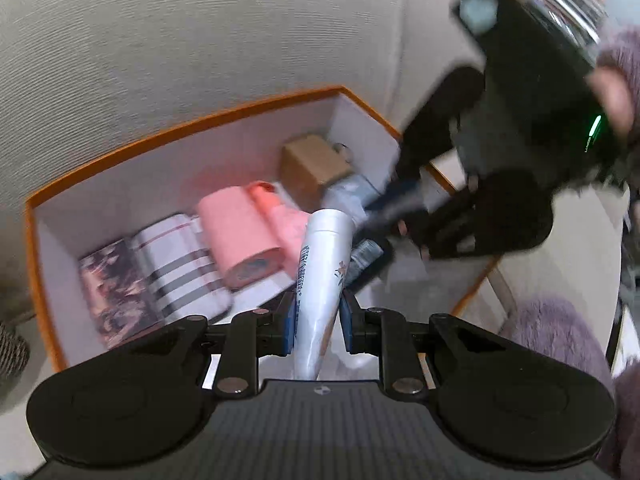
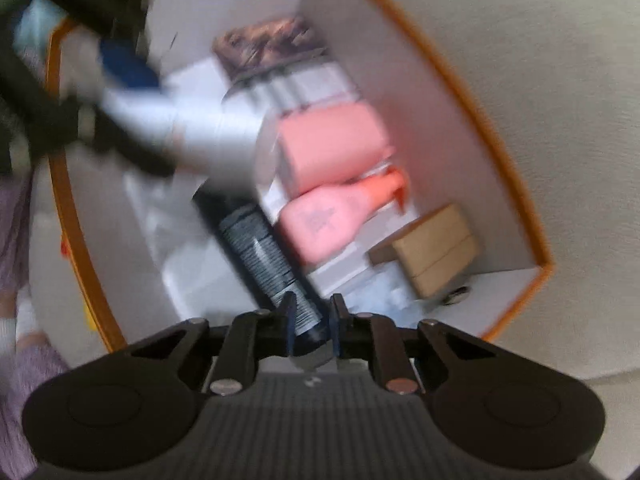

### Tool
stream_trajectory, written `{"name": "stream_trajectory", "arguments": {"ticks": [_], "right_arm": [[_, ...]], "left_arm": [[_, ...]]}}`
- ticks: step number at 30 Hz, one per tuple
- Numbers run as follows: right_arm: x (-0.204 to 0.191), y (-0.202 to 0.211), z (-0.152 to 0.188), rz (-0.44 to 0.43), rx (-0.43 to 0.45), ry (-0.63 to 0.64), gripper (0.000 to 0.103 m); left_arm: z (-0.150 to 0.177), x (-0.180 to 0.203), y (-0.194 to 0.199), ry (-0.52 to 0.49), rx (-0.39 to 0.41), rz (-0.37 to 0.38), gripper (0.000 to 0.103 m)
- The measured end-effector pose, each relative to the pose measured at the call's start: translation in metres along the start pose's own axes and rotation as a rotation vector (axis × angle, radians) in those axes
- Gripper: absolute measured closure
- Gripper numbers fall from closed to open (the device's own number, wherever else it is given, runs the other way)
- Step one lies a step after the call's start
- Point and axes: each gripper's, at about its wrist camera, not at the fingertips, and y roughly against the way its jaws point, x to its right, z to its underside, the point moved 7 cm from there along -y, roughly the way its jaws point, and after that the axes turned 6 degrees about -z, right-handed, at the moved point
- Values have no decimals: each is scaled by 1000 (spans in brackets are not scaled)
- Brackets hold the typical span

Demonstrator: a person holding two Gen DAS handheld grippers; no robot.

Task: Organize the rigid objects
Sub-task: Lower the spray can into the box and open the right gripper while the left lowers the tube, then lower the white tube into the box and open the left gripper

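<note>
Gripping a white tube near its crimped tail, the left gripper hangs over the orange-rimmed box with the tube's cap end pointing down into it. Both pads press the tube's sides, and holding it by the tail probably lets it slide nose-first into the free strip along the near side of the box. The right gripper sits at the opposite end, its jaws closed around the end of a dark tube that lies slantwise on the box floor; I judge it is being set straight or lifted to lie beside the others.

Along the far wall the box already holds a row: a patterned packet, a striped box, a pink box, a pink bottle and a brown carton, packed side by side so the remaining floor stays open for long items.

Much is hard to read. Both views are smeared by motion. Print on either tube is illegible. A small round metal thing by the carton cannot be identified. From the left view the right gripper's fingertips are a dark blur, and the pink bottle is mostly hidden behind the white tube. A fuzzy purple sleeve cuts off the box's near corner.
</note>
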Motion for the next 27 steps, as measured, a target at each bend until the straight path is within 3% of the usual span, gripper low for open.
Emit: {"name": "stream_trajectory", "arguments": {"ticks": [5, 10, 14, 20, 22, 27], "right_arm": [[13, 34, 7, 110, 90, -32, 85], [22, 46, 11, 128, 139, -64, 85], [22, 40, 14, 125, 136, -59, 85], [18, 23, 15, 104, 138, -60, 85], [15, 20, 15, 95, 138, -64, 85], [10, 17, 16, 80, 142, -63, 85]], "left_arm": [[-7, 26, -25, -123, -68, 24, 78], [-16, 46, -52, -192, -164, 102, 78], [-15, 53, -71, -196, -265, 189, 77], [-16, 55, -87, -156, -331, 228, 74], [-16, 53, -89, -148, -326, 204, 66], [-17, 41, -77, -136, -264, 117, 65]]}}
